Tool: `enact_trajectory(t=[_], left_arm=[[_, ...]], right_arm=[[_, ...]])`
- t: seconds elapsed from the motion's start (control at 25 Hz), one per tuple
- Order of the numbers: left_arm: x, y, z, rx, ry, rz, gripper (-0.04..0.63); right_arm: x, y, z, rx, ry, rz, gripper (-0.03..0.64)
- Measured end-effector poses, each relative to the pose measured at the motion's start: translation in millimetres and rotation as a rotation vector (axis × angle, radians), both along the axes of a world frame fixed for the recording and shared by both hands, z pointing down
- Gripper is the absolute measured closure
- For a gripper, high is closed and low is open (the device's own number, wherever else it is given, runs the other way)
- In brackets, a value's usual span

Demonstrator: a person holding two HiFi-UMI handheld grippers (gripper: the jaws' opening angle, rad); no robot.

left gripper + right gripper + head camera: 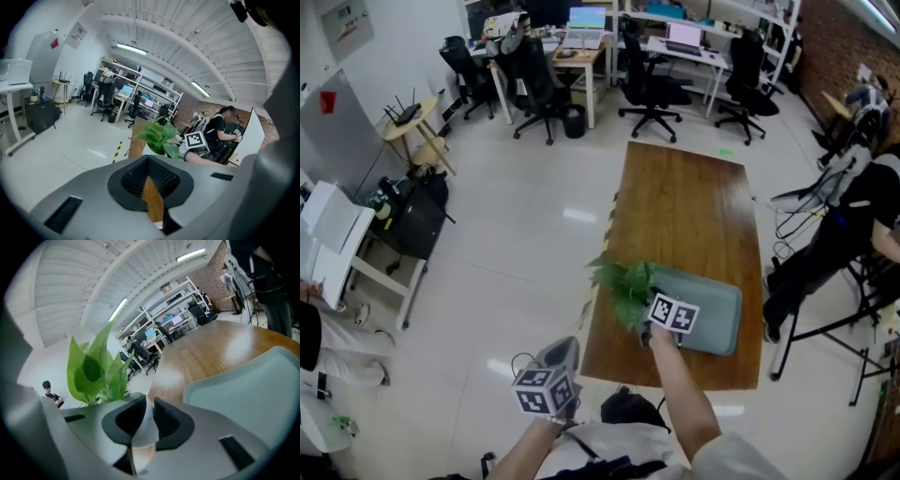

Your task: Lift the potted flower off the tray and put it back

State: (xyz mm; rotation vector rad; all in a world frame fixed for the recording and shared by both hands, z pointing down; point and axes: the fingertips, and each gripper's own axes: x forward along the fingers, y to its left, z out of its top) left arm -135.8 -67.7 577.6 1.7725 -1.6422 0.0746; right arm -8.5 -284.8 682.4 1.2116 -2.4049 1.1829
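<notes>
Pot rim (141, 434), smooth and pale, seems pinched by right tongs (148, 403).

Grey left gripper (151, 182), right gripper (142, 422); black-white marker cubes (544, 389); white shirt (623, 439).

Both grippers are out in front of the person. The right arm (686, 398) reaches forward, forearm bare, wrist straight, and the right gripper (652, 328) tips downward with its marker cube (674, 315) on top. Its jaws are clamped on the white rim of the potted flower (623, 286), pads pressing from both sides. The left gripper (560, 352) sits lower and closer to the body, off to the left, also angled down, its cube (545, 390) facing the camera. Its jaws stand a narrow slit apart with nothing between them. The left forearm (525, 455) barely enters view.
</notes>
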Motion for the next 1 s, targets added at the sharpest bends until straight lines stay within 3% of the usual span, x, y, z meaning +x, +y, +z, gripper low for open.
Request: enact_trajectory(t=[0.4, 0.68, 1.0], left_arm=[[-17.9, -5.3, 6.5, -0.028, -0.004, -0.071, 0.600], [-20.6, -18.0, 5.8, -0.026, -0.001, -0.068, 0.598], [-8.1, -30.1, 2.4, -0.017, 0.003, -0.018, 0.598]], right_arm=[[-23.5, -10.0, 25.1, -0.026, 0.041, -0.048, 0.554], [-24.1, -5.4, 31.1, -0.040, 0.035, -0.040, 0.549], [-7.4, -9.4, 19.4, -0.019, 0.034, 0.009, 0.480]])
